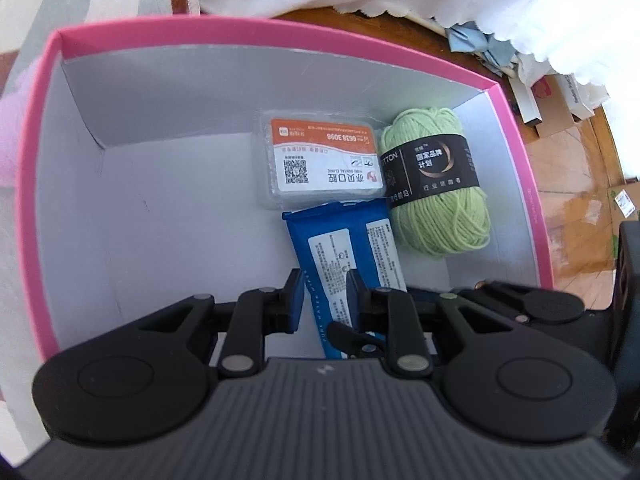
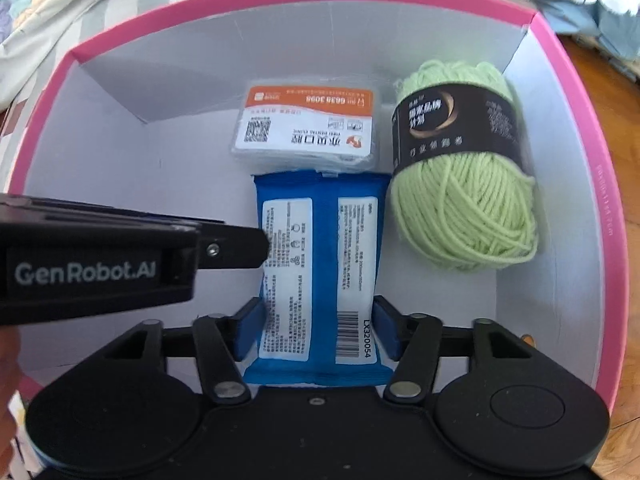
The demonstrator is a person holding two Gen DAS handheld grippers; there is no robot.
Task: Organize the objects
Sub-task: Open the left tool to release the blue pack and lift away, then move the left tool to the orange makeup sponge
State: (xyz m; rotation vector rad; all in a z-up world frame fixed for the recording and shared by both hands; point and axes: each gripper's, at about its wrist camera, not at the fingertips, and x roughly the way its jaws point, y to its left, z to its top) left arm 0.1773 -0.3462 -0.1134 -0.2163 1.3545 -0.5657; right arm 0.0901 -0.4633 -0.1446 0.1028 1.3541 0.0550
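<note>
The blue wipes pack (image 2: 320, 280) lies on the floor of the pink box (image 2: 592, 168), its left half bare. The right tool (image 2: 320, 330) straddles it, jaws parted, pads seemingly just off. The left tool (image 1: 324, 300) is clenched, empty. Card case (image 2: 306, 124) and green yarn (image 2: 464, 184) crowd the far-right corner.

Pink box (image 2: 592, 128) with white floor, holding clear plastic case (image 2: 306, 128), blue wipes pack (image 2: 320, 264), green yarn ball (image 2: 464, 196)
</note>
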